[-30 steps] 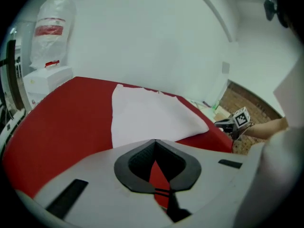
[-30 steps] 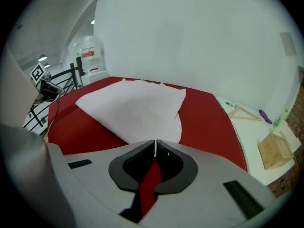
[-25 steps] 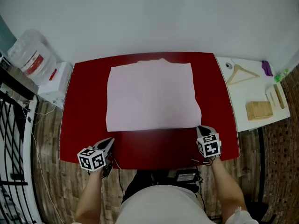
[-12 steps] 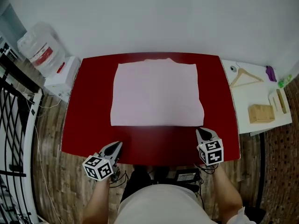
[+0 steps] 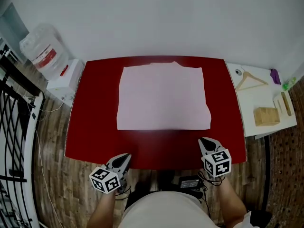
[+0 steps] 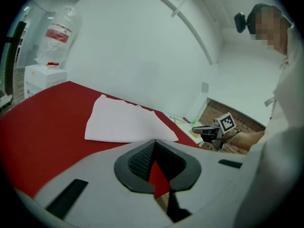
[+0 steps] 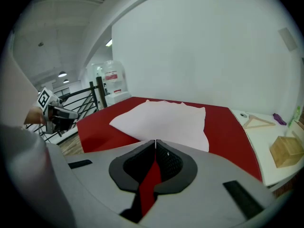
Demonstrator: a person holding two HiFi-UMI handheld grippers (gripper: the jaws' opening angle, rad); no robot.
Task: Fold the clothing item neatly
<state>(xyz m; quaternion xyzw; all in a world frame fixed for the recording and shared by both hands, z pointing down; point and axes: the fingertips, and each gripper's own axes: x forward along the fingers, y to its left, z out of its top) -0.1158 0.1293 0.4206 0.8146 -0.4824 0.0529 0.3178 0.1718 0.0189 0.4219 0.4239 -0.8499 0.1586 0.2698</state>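
A pale pink garment point(image 5: 164, 98), folded to a flat rectangle, lies in the middle of the red table point(image 5: 95, 127). Both grippers are at the near edge, apart from the cloth and holding nothing. My left gripper point(image 5: 125, 156) is shut beyond the table's front left edge. My right gripper point(image 5: 205, 141) is shut over the front right corner. In the left gripper view the garment point(image 6: 126, 122) lies ahead of the closed jaws point(image 6: 154, 142), with the other gripper point(image 6: 211, 129) off to the right. The right gripper view shows the garment point(image 7: 166, 120) past its closed tips point(image 7: 156, 141).
A water jug point(image 5: 42, 51) and a white box point(image 5: 64, 77) stand left of the table. At the right, a white side table point(image 5: 251, 99) carries a wooden hanger point(image 5: 249, 78) and a wooden block point(image 5: 266, 115). A black railing point(image 5: 14, 127) runs along the far left.
Both grippers have drawn back from the cloth's front edge toward the person and lifted, staying shut. The garment has not moved on the table.
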